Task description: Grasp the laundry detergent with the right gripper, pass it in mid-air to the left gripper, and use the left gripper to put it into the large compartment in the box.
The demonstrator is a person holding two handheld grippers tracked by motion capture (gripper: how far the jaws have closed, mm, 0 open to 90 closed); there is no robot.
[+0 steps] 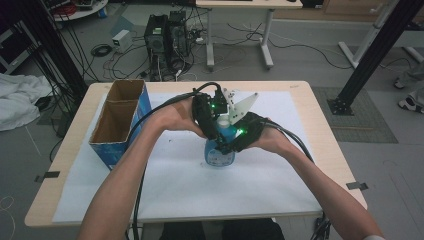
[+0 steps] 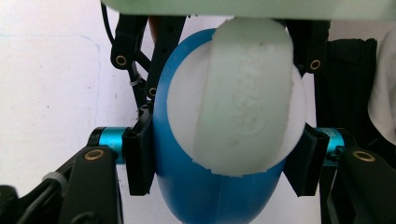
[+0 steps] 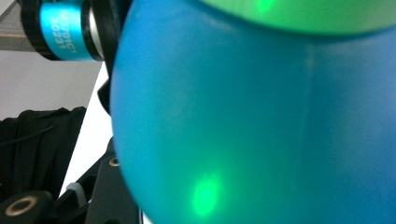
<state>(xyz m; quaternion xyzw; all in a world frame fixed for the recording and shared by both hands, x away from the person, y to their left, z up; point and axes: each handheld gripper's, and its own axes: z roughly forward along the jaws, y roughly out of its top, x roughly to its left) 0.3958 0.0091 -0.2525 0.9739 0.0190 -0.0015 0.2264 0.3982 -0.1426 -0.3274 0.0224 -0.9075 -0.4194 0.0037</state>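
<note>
A grey floor (image 1: 310,55) with loose cables (image 1: 107,52) fills the upper frame; two computer towers (image 1: 167,32) stand at upper centre beside a white desk (image 1: 240,30).

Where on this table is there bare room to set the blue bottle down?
The white sheet is bare along the near edge, between the forearms, and right of the blue bottle toward the table's right edge. It is crowded at the far left, where the open cardboard box stands.
</note>
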